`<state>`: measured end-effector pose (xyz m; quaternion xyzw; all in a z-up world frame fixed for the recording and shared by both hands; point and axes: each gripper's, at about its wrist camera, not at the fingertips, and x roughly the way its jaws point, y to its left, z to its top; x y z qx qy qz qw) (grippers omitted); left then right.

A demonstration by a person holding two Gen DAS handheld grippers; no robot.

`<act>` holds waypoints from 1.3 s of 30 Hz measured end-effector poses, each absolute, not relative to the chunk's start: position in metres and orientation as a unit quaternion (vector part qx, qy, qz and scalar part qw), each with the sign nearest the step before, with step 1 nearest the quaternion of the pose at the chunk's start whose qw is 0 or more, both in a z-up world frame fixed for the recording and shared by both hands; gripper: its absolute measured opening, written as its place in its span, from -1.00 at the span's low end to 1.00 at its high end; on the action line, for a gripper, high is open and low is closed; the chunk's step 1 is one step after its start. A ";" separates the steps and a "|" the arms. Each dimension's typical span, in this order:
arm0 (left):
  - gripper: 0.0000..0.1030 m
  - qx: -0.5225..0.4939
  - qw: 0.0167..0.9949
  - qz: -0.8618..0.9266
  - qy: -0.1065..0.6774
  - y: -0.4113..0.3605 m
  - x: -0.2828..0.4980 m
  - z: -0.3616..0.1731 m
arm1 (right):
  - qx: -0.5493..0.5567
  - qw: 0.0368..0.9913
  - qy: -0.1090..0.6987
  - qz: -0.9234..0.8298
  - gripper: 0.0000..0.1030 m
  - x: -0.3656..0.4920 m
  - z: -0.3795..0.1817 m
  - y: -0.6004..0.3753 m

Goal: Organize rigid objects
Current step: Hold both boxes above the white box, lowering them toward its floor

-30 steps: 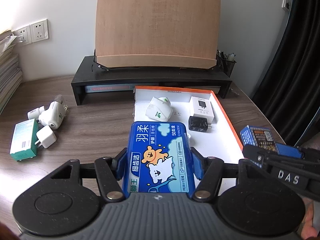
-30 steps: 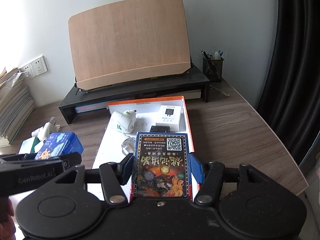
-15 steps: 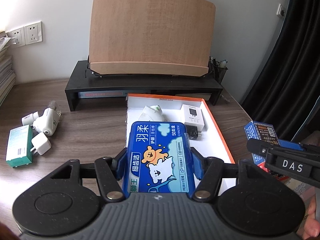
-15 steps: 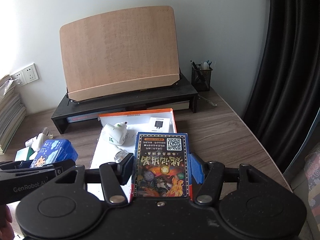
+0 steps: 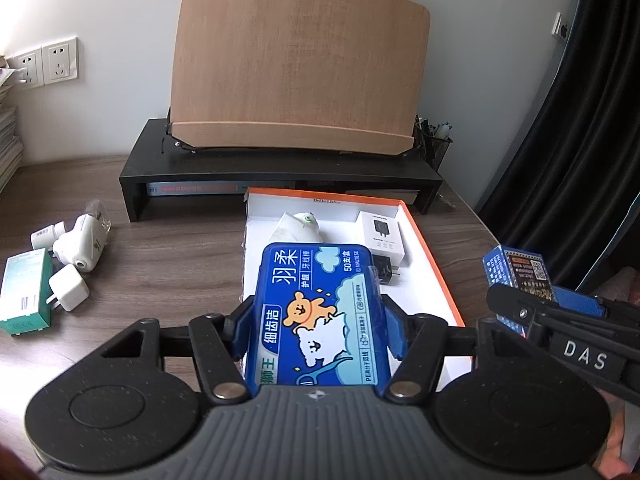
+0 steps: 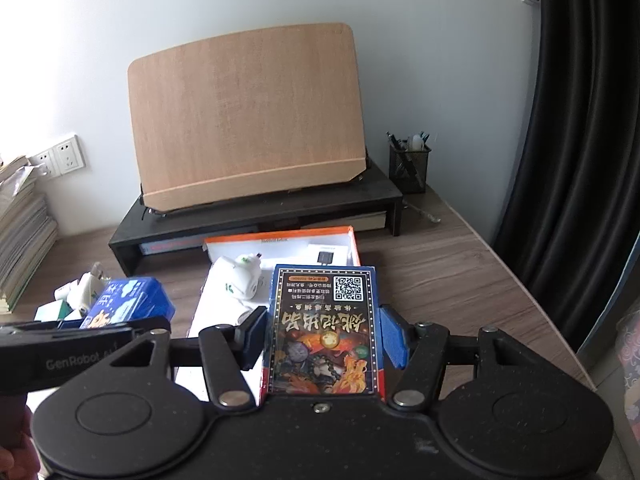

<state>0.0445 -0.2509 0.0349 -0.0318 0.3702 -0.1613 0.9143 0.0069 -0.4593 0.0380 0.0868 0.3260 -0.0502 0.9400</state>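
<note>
Blue floss case (image 5: 318, 312) with bear print — clamped between the pads of the left gripper (image 5: 316, 316), held above the near end of the tray. Dark card box (image 6: 326, 328) with QR code — pinched in the right gripper (image 6: 324, 330), off the desk (image 6: 452, 272), at the tray's right edge. Orange-rimmed white tray (image 5: 432, 248) — holds a white plug adapter (image 5: 298, 228), a white charger box (image 5: 382, 236) and a black charger (image 5: 386, 270). Left of the tray, on the desk: green box (image 5: 24, 290), white charger (image 5: 68, 292), white plug (image 5: 82, 244). Wooden board (image 5: 298, 68) stands on a black riser (image 5: 276, 178) behind.
</note>
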 end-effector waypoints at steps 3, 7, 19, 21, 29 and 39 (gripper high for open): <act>0.22 -0.028 0.913 -0.157 0.376 -0.252 0.047 0.030 | 0.093 0.938 0.331 -0.051 0.38 0.011 0.035 -0.461; 0.22 -0.023 0.911 -0.150 0.383 -0.253 0.049 0.026 | 0.091 0.936 0.335 -0.049 0.38 0.013 0.031 -0.461; 0.22 -0.017 0.908 -0.141 0.395 -0.257 0.048 0.019 | 0.086 0.933 0.348 -0.043 0.38 0.017 0.021 -0.462; 0.22 -0.016 0.908 -0.140 0.395 -0.258 0.049 0.018 | 0.085 0.932 0.349 -0.044 0.38 0.017 0.020 -0.462; 0.22 -0.011 0.907 -0.137 0.397 -0.261 0.046 0.015 | 0.085 0.931 0.353 -0.045 0.38 0.015 0.018 -0.461; 0.22 -0.006 0.905 -0.141 0.401 -0.264 0.047 0.011 | 0.088 0.930 0.355 -0.049 0.38 0.017 0.015 -0.463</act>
